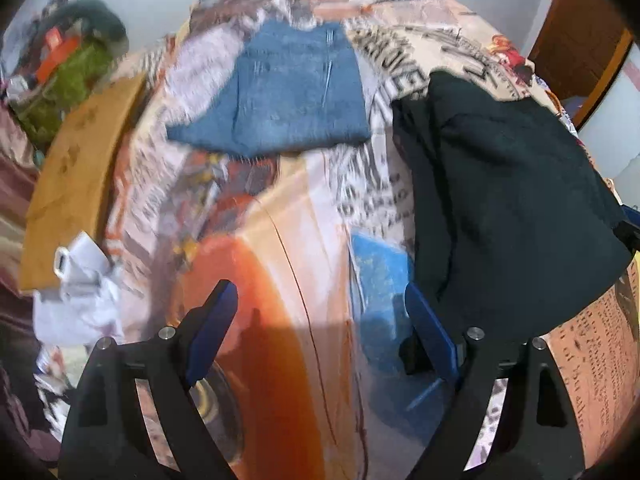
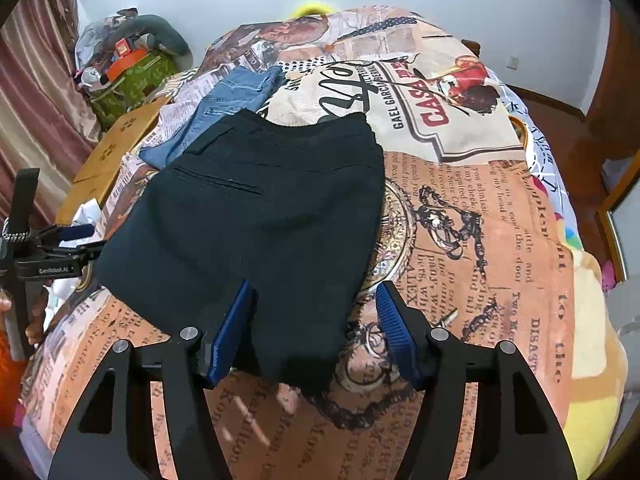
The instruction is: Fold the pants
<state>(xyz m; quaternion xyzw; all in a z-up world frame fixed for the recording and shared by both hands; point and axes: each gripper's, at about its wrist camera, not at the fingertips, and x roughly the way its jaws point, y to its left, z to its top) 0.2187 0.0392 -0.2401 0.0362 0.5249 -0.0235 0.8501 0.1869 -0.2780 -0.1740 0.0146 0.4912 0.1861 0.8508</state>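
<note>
Left tongs [image 1: 320, 316]: blue-padded fingers spread wide, nothing between them, hovering over the orange and blue print of the bedspread [image 1: 280, 240]. Left-wrist view is motion-blurred. Far left of that view: crumpled white cloth [image 1: 80, 292] by a wooden board [image 1: 76, 184]; behind it, a green bag [image 1: 68, 80] with clutter on top. Folded blue jeans [image 1: 288, 92] lie flat toward the far end of the bed. Black pants [image 1: 504, 200] lie to the right, their near edge just beside the right-hand finger; cannot tell whether it touches.

Right tongs [image 2: 316, 328]: fingers spread, straddling the near edge of the black pants, left pad [image 2: 232, 328] over the fabric, right pad over bare bedspread; not pinching. Pants folded into a compact block, welt pocket up, on the newspaper-print bedspread, partly overlapping the jeans.
</note>
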